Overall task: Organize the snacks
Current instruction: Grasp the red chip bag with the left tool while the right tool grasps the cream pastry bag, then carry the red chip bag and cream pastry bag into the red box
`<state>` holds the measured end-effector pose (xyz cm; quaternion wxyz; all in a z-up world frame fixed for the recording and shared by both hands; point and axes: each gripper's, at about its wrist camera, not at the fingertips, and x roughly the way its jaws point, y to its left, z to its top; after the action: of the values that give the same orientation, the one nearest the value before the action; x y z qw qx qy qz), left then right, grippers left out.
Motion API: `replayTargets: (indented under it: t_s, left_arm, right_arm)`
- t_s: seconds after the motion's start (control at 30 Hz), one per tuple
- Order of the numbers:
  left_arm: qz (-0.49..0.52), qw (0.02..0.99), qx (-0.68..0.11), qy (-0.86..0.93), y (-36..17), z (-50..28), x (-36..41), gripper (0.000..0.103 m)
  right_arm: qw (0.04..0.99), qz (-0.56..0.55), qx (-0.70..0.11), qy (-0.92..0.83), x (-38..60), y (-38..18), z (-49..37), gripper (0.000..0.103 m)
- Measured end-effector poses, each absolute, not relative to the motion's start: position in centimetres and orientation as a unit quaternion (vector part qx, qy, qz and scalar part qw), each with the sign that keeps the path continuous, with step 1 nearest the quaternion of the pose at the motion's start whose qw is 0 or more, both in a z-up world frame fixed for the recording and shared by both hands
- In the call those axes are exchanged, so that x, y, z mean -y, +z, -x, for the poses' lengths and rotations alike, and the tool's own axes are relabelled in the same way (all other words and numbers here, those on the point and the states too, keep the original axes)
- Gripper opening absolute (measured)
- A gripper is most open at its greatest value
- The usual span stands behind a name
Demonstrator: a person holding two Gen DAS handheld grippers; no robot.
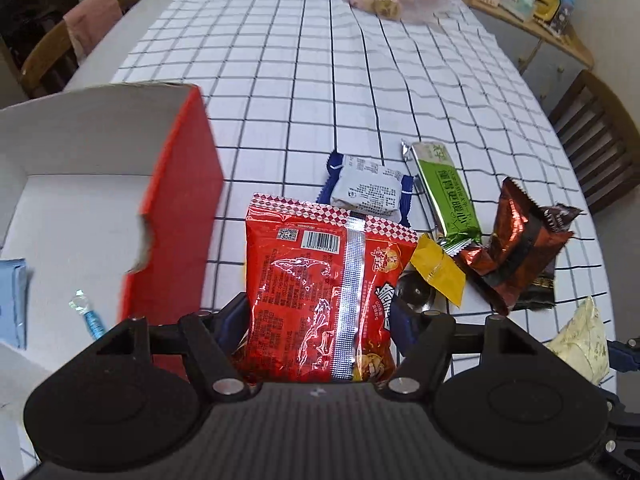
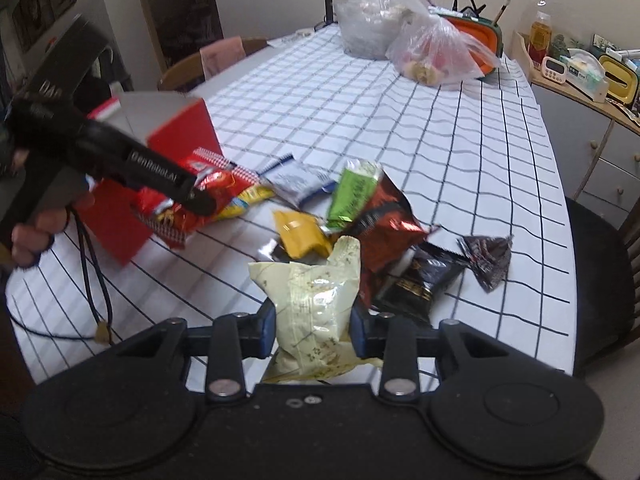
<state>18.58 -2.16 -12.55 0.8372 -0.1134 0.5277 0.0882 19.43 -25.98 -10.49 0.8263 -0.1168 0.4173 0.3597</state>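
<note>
Red foil snack packet (image 1: 320, 296), clamped in the left tongs (image 1: 318, 320) above the desk (image 1: 304, 92) beside an open red carton (image 1: 176, 200). Right tongs (image 2: 313, 330) clamped on a cream snack packet (image 2: 316, 300). Loose snack packets (image 2: 360, 216) lie clustered on the white grid-checked cloth; wooden chairs (image 1: 596, 152) and a sideboard (image 2: 580, 136) surround it.

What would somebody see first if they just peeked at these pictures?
Probably the shiny red snack bag, pinched in the left claw right beside the red box with its white inside. Next, the pale yellow packet squeezed in the right claw, just in front of a jumble of green, yellow and brown snack wrappers on the checked tablecloth.
</note>
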Motion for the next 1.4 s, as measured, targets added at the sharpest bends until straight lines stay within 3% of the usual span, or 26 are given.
replayTargets:
  t_s: [0.67,1.4]
  left_arm:
    - [0.13,0.869,-0.47,0.085,-4.1,-10.6,-4.7,0.071]
    - [0.121,0.865,-0.466,0.143,-3.6,-8.2,-18.7,0.071]
  right_arm:
    - [0.836,0.066,-0.403,0.366,15.7,-4.5,-15.4,0.034]
    - [0.824,0.055,-0.419,0.377,0.5,-4.8,-14.9,0.034]
